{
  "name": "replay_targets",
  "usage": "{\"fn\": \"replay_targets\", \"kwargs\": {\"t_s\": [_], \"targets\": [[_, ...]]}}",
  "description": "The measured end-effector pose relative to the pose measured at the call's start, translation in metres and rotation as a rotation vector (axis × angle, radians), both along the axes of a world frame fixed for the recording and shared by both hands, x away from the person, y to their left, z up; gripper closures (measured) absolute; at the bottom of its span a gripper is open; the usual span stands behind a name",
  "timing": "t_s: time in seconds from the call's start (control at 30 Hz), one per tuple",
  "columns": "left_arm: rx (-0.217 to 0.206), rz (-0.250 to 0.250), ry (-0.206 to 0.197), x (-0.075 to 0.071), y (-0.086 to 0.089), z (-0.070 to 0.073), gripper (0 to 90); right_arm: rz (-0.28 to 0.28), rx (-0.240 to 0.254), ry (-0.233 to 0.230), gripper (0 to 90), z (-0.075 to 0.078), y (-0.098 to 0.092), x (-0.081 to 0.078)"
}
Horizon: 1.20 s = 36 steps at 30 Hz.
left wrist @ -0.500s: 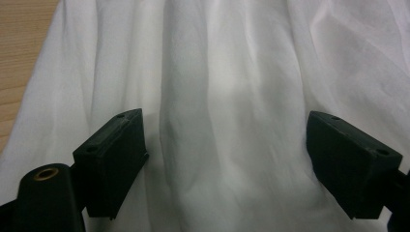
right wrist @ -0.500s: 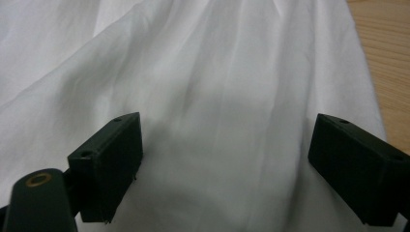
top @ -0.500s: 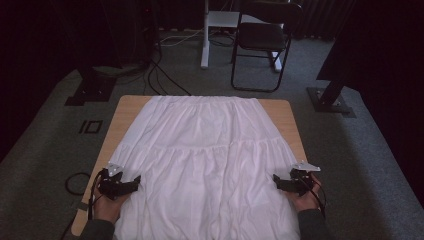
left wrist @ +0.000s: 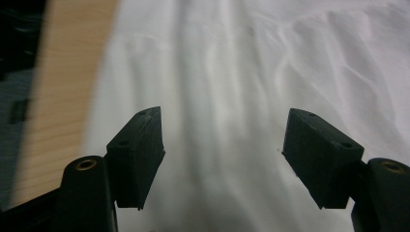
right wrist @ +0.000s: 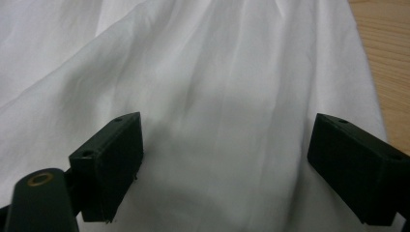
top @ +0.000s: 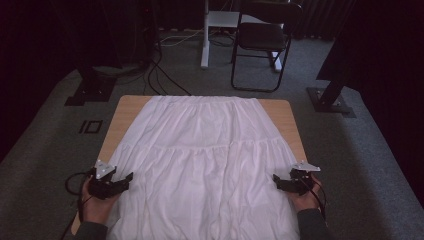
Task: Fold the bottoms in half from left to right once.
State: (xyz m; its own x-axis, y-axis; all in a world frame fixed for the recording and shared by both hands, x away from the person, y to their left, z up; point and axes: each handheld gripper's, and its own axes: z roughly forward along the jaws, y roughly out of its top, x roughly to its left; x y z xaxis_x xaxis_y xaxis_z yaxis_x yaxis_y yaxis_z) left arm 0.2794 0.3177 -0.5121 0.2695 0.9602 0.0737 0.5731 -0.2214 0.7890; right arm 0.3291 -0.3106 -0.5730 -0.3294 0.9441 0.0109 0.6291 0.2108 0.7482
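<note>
A white tiered skirt point(top: 205, 150) lies spread flat over a wooden table point(top: 127, 107), its narrow waist at the far end and its wide hem at the near end. My left gripper point(top: 125, 181) sits at the skirt's left edge near the hem, pointing inward. In the left gripper view it point(left wrist: 225, 113) stands open over the cloth point(left wrist: 227, 58) with nothing between the jaws. My right gripper point(top: 278, 182) sits at the skirt's right edge, mirrored. In the right gripper view it point(right wrist: 227, 118) stands open just above the cloth point(right wrist: 217, 72), gripping nothing.
Bare wood shows along the table's left side point(left wrist: 58, 72) and right side point(right wrist: 387, 48). Beyond the table stand a black folding chair point(top: 262, 40), a white stand point(top: 205, 45), two black floor bases point(top: 90, 90) point(top: 332, 100) and cables on grey carpet.
</note>
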Motion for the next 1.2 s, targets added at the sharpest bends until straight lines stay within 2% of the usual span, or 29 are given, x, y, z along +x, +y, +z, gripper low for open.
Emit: {"fn": "replay_targets", "kwargs": {"t_s": [0.07,0.17,0.23,0.3,0.37,0.43,0.5,0.63,0.73,0.77,1.03,1.1,1.2], "targets": [[0.013,0.037,-0.008,-0.004,0.013,0.005,33.0,0.005,0.0,-0.003,13.7,0.0,0.0,0.0],[0.007,0.099,0.03,-0.004,0.033,0.0,39.6,0.018,0.002,-0.009,16.3,0.0,0.0,-0.001],[0.018,0.132,0.065,-0.002,0.043,-0.011,41.1,0.019,0.002,-0.01,16.4,0.0,0.0,-0.001],[0.019,0.148,0.108,0.002,0.048,-0.025,39.0,0.019,0.002,-0.01,16.4,0.0,0.0,-0.001],[0.04,0.173,0.144,0.005,0.052,-0.037,36.9,0.02,0.002,-0.01,16.4,0.0,0.0,-0.001],[-0.03,0.181,0.133,0.004,0.059,-0.042,35.8,0.019,0.002,-0.01,16.4,0.0,0.0,-0.001],[-0.033,0.172,0.123,0.003,0.059,-0.044,35.0,0.02,0.002,-0.01,16.4,0.0,0.0,-0.001],[-0.041,0.113,0.122,0.002,0.053,-0.046,28.0,0.02,0.002,-0.01,16.4,0.0,0.0,-0.001],[-0.046,0.096,0.118,0.002,0.049,-0.047,23.7,0.019,0.003,-0.01,16.4,0.0,0.0,-0.001],[-0.027,0.088,0.124,0.002,0.046,-0.047,22.2,0.02,0.002,-0.01,16.4,0.0,0.0,-0.001],[-0.022,0.095,0.149,0.004,0.037,-0.044,21.4,0.02,0.003,-0.01,16.4,0.0,0.0,-0.001],[-0.022,0.084,0.155,0.003,0.036,-0.042,27.5,0.02,0.003,-0.01,16.4,0.0,0.0,-0.001],[-0.026,0.075,0.155,0.002,0.035,-0.039,53.8,0.02,0.003,-0.01,16.4,0.0,0.0,-0.001]]}}
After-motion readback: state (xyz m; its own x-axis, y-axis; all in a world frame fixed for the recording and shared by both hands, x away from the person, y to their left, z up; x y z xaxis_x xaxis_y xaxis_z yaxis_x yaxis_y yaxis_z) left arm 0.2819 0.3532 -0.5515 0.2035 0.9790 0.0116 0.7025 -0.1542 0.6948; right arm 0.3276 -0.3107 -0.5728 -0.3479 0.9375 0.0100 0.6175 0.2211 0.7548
